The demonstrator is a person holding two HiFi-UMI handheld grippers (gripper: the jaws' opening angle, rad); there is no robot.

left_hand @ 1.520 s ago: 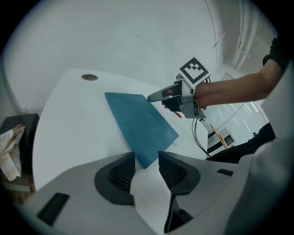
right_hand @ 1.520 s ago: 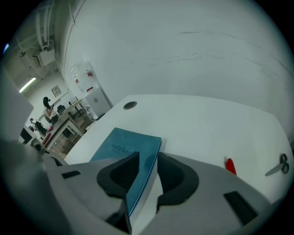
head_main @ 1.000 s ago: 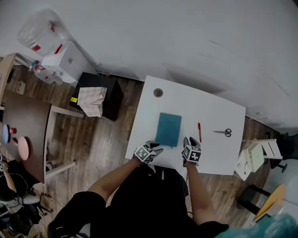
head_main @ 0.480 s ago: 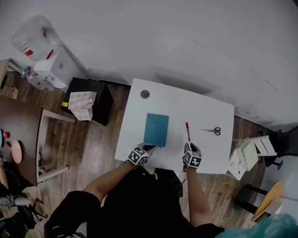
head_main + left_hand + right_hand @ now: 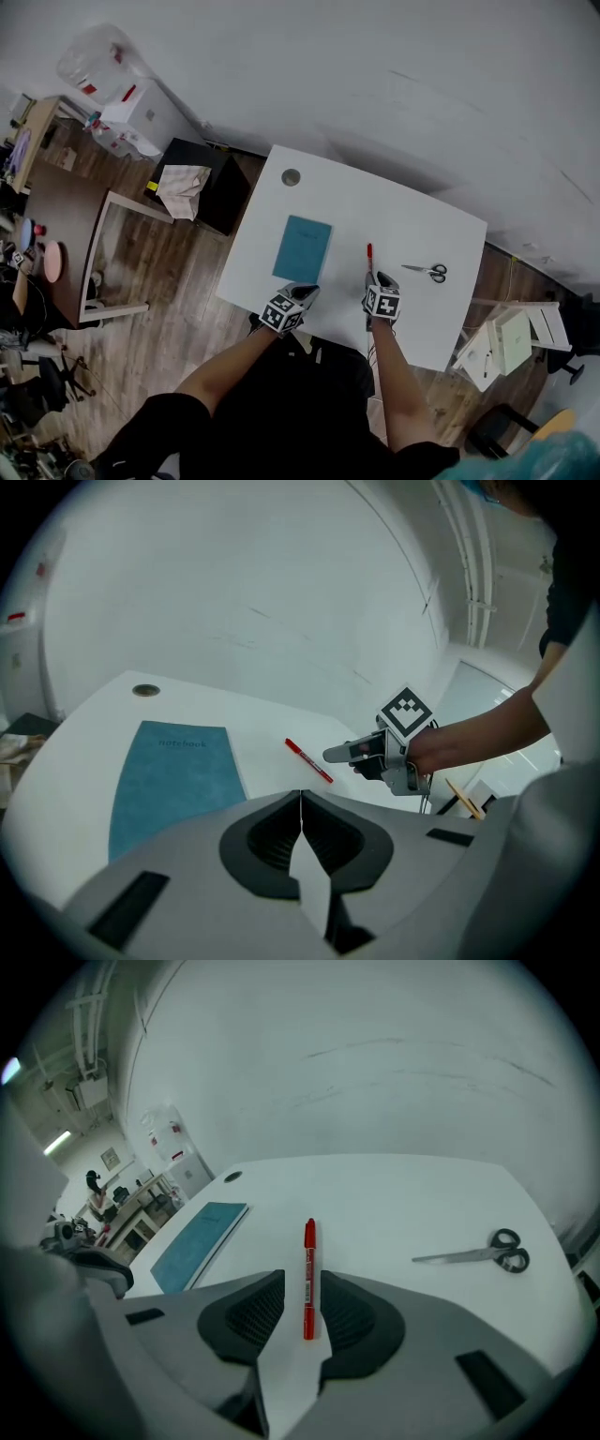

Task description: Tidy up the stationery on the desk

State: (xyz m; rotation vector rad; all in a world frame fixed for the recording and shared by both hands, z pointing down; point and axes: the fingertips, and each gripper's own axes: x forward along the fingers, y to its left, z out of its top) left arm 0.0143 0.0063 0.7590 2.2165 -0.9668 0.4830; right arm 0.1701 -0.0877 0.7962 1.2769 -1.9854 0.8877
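A red pen lies on the white desk. Its near end sits between the jaws of my right gripper, which is open with small gaps on both sides of the pen. Left of it lies a teal notebook, flat on the desk. Silver scissors with black handles lie to the right. My left gripper hovers at the notebook's near edge, shut and empty. In the left gripper view, the notebook lies ahead on the left and the pen ahead.
A round cable hole is in the desk's far left corner. A black cabinet with a cloth on it stands left of the desk. A white shelf unit is on the right. A brown table stands further left.
My right gripper has moved forward along the desk until its jaws straddle the pen's near end. The left gripper has stayed by the notebook's near edge. The head view has shifted.
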